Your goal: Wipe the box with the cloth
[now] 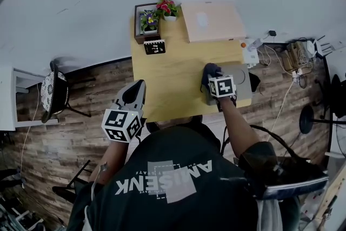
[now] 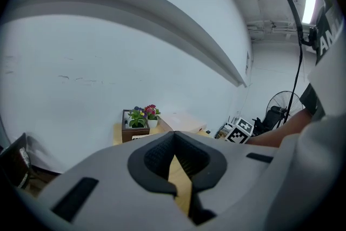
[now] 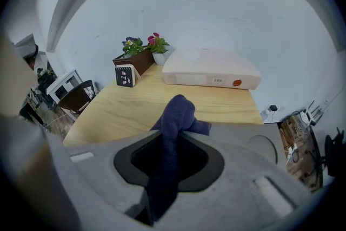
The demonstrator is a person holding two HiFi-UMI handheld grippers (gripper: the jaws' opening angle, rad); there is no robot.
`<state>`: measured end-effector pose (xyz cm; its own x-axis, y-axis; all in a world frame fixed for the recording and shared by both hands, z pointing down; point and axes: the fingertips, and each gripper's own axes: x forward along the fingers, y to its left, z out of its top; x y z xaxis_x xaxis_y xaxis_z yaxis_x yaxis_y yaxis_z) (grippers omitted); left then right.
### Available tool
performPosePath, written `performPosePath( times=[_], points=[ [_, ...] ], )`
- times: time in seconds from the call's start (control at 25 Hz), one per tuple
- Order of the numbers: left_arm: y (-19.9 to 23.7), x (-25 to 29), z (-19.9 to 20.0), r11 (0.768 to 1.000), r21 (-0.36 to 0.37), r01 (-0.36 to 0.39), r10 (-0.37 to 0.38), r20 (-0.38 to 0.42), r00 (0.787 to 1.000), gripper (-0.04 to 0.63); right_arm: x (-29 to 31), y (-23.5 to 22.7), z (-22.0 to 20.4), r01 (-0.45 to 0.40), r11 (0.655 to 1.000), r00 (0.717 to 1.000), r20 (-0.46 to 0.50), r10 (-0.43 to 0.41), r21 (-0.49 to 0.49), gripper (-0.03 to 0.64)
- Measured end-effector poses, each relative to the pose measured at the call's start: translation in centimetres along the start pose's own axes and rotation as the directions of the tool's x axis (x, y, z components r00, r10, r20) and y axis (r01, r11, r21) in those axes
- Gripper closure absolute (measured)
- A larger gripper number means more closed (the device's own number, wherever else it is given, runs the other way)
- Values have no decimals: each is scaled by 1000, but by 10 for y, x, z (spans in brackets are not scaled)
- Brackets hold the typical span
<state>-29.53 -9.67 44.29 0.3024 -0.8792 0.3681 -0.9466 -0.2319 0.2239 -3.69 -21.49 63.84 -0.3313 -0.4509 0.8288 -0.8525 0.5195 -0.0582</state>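
The box (image 1: pixel 213 20) is pale, flat and wide, lying at the far right of the wooden table (image 1: pixel 173 73); in the right gripper view the box (image 3: pixel 211 74) shows an orange spot on its front. My right gripper (image 1: pixel 211 79) is over the table's near right part, shut on a dark blue cloth (image 3: pixel 174 127) that sticks out above the jaws. The cloth (image 1: pixel 211 71) is well short of the box. My left gripper (image 1: pixel 135 96) hovers off the table's near left corner, jaws shut with nothing between them.
A wooden planter with flowers (image 1: pixel 147 21) and a small black-and-white card (image 1: pixel 154 47) stand at the table's far left. A white wall runs behind the table. A chair (image 1: pixel 54 93) stands on the floor at left, and cables and a power strip (image 1: pixel 281 57) lie at right.
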Motion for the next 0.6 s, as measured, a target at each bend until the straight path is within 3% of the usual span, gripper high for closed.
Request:
performPosePath(
  times=[0.28,0.48,0.6],
  points=[
    [-2,-1,5,1000,16,12,-12,23,1000,595,0,29,3,-41,986,999,-15,39,-160,546],
    [0,0,8,999,32,11,-11,19,1000,595,-11,49,22,-132,988,989,56,137,-75,546],
    [9,4,16,997,74,-9,8,8,1000,595,-33,64,54,-229,971,957,165,237,-65,546]
  ],
)
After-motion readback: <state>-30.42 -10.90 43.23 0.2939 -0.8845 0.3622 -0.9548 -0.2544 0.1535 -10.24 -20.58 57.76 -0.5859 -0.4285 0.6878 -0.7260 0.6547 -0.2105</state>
